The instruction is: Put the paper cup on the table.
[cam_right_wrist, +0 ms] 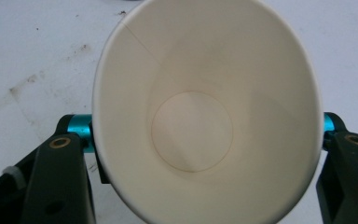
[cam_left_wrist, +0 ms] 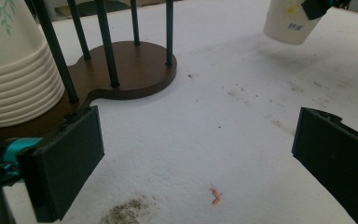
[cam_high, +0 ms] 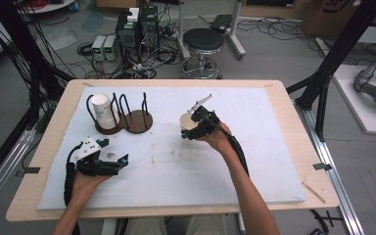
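Note:
A white paper cup [cam_high: 189, 122] hangs a little above the middle of the white mat, with my right gripper [cam_high: 192, 130] shut on its sides. In the right gripper view the cup [cam_right_wrist: 205, 116] opens toward the camera and is empty. The left gripper view shows that same cup [cam_left_wrist: 289, 21] at the far top right. A dark wooden cup rack [cam_high: 138, 122] with black rods stands at the back left and holds a stack of paper cups [cam_high: 104, 111]. My left gripper [cam_high: 121, 161] rests low at the front left, open, its jaws wide apart over bare mat [cam_left_wrist: 200, 154], near the stack [cam_left_wrist: 14, 70].
The white mat [cam_high: 254, 147] covers most of the wooden table [cam_high: 293, 122]. A small pink scrap [cam_left_wrist: 216, 197] and a dark smudge [cam_left_wrist: 126, 212] lie on the mat by my left gripper. Beyond the table stand a black stool [cam_high: 203, 41] and computer boxes [cam_high: 137, 29].

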Demonstrator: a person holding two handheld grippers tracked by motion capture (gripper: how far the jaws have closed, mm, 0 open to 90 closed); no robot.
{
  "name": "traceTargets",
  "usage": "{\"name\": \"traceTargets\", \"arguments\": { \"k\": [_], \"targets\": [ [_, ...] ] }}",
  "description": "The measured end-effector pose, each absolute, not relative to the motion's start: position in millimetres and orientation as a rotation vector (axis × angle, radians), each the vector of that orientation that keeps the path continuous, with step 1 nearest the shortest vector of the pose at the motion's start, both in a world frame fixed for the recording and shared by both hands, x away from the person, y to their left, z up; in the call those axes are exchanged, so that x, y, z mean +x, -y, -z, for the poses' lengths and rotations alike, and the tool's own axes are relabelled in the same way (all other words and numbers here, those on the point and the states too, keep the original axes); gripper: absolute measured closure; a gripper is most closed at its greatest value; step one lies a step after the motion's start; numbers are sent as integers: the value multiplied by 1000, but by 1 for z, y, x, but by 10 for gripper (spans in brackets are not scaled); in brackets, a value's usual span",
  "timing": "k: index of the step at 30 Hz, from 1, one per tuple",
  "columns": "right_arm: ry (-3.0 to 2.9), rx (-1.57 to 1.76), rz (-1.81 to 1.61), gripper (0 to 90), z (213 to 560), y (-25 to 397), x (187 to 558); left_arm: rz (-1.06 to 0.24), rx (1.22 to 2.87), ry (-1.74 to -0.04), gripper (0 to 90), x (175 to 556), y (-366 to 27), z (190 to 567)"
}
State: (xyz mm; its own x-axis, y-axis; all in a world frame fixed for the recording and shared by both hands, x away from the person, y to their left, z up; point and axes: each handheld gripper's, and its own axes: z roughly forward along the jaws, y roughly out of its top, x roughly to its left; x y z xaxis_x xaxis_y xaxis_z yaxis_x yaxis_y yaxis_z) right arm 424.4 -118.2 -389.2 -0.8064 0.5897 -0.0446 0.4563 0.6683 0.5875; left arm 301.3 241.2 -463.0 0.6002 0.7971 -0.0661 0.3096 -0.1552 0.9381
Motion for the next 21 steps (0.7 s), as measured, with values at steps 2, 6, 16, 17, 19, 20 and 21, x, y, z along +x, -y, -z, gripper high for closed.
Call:
{"name": "traceTargets", "arguments": {
  "k": [2, 6, 16, 17, 19, 20, 21],
  "targets": [
    [-2658, 844, -828, 322, 393, 115, 427, -554, 1729, -913, 20, 301, -242, 463],
    [-2670, 841, -788, 322, 400, 109, 429, -551, 1721, -913, 20, 301, -242, 463],
    [-2658, 878, -827, 322, 412, 108, 432, -539, 1704, -917, 20, 301, -244, 464],
    [-2655, 880, -834, 322, 413, 109, 432, -539, 1704, -918, 20, 301, -244, 464],
    [-2655, 875, -833, 322, 413, 109, 432, -541, 1709, -916, 20, 301, -244, 463],
    [-2655, 874, -833, 322, 413, 109, 432, -541, 1709, -916, 20, 301, -244, 463],
    [-2654, 875, -835, 322, 413, 108, 432, -541, 1709, -916, 20, 301, -244, 463]
  ]
}}
